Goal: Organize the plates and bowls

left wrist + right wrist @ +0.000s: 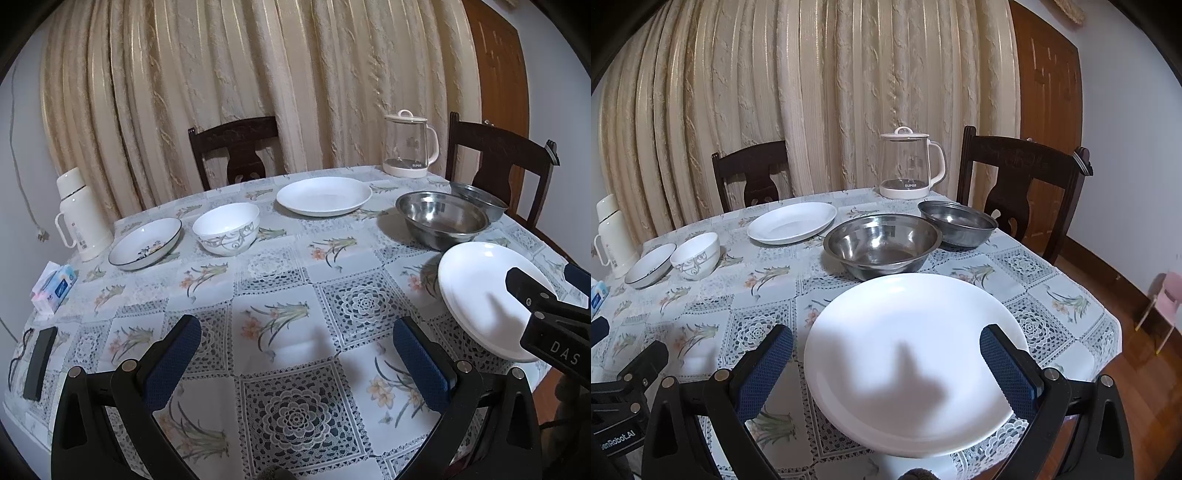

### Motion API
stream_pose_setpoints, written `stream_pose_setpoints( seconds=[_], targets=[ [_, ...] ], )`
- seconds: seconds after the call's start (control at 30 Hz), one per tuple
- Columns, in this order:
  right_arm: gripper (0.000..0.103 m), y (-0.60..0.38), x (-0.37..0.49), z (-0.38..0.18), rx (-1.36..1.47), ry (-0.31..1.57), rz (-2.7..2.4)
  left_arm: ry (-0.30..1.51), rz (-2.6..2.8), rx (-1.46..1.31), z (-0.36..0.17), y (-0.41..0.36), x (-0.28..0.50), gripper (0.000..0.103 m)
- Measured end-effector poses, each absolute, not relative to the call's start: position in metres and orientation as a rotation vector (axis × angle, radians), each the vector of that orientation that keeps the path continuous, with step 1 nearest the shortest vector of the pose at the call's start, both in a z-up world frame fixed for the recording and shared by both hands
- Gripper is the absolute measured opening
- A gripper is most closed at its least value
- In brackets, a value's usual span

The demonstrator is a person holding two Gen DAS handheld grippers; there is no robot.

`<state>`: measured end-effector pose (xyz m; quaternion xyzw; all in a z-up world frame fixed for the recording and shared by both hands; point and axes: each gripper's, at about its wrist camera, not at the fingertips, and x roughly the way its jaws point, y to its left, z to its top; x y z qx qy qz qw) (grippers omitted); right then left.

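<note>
Plates and bowls: all spread over the floral tablecloth (pixel 291 302), and I'll call everything from the big steel bowl (pixel 882 245).
Near white plate (pixel 916 362): closest to me, flat on the cloth at the table's near edge, just in front of the big steel bowl.
My right gripper (pixel 886 369): fingers spread wide, hovering over the near white plate, one blue pad on each side of it, gripping nothing.
My left gripper (pixel 297 360): fingers just as wide, empty, over bare cloth well to the left of the near white plate.
Big steel bowl: upright and empty, mid-table on my right.
Small steel bowl (pixel 958 223): just behind the big steel bowl and to its right; touching or a hair apart, I can't tell.
Far white plate (pixel 324 195): just left of the big steel bowl, a little farther back.
Patterned white bowl (pixel 226 229): well left of the big steel bowl, upright.
Dark-rimmed dish (pixel 145 243): just left of the patterned white bowl.
Glass kettle (pixel 910 164): behind the steel bowls at the far edge.
White thermos (pixel 79 214): far left, beyond the dark-rimmed dish.
Tissue pack (pixel 55 288): left edge, nearer me than the white thermos.
Chairs (pixel 238 149): two dark wooden ones behind the table, against the cream curtain (pixel 258 74).
</note>
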<state>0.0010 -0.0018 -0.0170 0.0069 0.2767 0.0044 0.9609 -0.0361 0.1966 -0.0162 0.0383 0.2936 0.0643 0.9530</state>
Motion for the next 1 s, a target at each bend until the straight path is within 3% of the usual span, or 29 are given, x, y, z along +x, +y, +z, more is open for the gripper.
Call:
stream_pose_setpoints(
  seconds=[1.0],
  targets=[
    [0.103, -0.015, 0.014, -0.029, 0.058, 0.634, 0.003, 0.696, 0.089, 0.044, -0.036, 0.194, -0.024, 0.103]
  ],
)
